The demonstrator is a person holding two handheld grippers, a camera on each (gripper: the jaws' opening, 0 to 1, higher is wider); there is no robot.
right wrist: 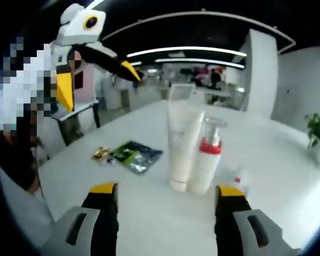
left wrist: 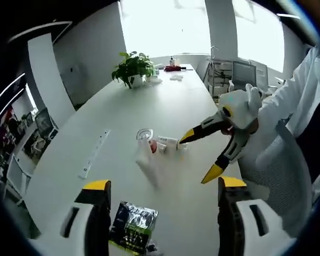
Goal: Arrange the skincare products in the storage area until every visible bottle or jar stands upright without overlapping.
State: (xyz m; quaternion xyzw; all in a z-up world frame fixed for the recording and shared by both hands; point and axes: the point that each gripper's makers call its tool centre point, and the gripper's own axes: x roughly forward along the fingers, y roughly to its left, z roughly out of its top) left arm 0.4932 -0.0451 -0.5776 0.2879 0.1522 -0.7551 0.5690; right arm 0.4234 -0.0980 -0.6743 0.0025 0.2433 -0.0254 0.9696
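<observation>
A white tube stands upright on its cap, touching a white pump bottle with a red band and clear cap. In the left gripper view the tube and the bottle stand mid-table, with a small white product lying beside them. That small item lies at the bottle's right. My left gripper is open, short of the group; it also hangs open at upper left. My right gripper is open and empty near the tube. It reaches in beside the lying product.
A dark sachet lies between my left jaws; the same sachet sits beside a gold wrapper. A power strip and a potted plant stand on the white table. A mesh chair is at the right.
</observation>
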